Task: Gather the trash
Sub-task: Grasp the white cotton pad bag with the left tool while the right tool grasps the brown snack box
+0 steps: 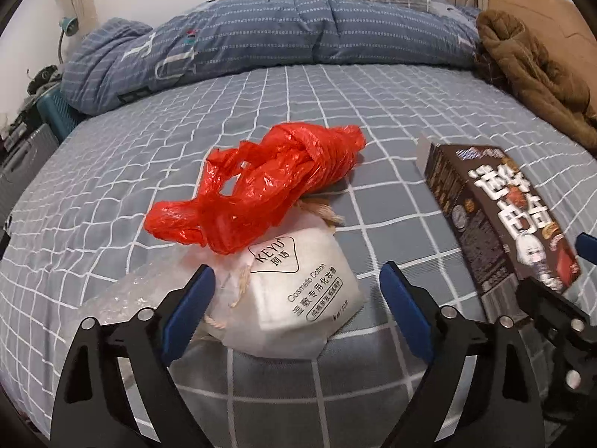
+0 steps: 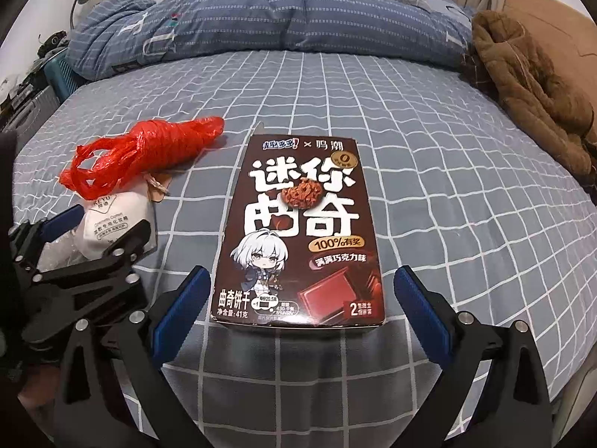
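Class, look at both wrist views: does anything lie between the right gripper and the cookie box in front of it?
Nothing visible does. The right gripper is open, with the near end of the cookie box lying between its fingers on the checked bedsheet. The red plastic bag lies off to the left.

Even indoor light, soft shadows, strong fisheye bending (edges dark, corners vignetted).

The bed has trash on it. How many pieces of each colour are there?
Red: 1, the plastic bag
White: 1, the cotton pad pouch
Brown: 1, the cookie box
Clear: 1, the bubble wrap
Total: 4
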`<state>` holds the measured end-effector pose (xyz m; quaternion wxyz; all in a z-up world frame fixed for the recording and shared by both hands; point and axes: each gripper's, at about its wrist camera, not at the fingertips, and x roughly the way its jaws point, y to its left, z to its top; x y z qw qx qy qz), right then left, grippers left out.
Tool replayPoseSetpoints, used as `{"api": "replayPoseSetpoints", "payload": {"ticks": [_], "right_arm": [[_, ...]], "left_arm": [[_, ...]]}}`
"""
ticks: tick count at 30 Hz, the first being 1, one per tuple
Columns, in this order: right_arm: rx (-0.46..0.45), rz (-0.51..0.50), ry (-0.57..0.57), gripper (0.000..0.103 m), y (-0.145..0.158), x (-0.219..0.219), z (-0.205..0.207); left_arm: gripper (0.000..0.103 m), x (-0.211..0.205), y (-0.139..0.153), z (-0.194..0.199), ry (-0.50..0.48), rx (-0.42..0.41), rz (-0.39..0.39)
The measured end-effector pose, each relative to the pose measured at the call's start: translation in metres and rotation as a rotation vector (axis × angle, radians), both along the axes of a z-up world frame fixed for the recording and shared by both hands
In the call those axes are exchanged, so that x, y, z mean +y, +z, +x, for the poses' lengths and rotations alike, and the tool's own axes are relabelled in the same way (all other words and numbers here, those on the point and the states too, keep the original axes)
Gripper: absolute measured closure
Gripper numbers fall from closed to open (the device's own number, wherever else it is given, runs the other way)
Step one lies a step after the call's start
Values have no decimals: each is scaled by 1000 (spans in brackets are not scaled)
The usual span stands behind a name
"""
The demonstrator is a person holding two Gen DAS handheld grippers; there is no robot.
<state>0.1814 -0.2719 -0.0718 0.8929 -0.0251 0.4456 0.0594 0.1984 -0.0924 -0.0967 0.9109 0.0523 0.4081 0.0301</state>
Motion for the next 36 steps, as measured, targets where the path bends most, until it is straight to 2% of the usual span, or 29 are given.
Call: {"api": "replayPoseSetpoints", "payload": {"ticks": [4, 9, 11, 15, 25, 36], "right_arm": [[10, 0, 3, 8, -4, 4, 0], [21, -3, -10, 10, -9, 6, 1], [29, 1, -19, 15, -11, 4, 2], [28, 15, -22, 15, -12, 2, 2], [12, 63, -22, 15, -2, -5, 1], [-37, 74, -7, 15, 17, -6, -10]], "left_arm": [[26, 2, -5, 5, 11, 4, 8], [38, 6, -8, 8, -3, 29, -24], [41, 7, -9, 8, -7, 34, -34], [47, 12, -8, 6, -18, 40, -73], [49, 26, 16, -9, -43, 4, -183], [49, 19, 43, -39, -75, -19, -208]]}}
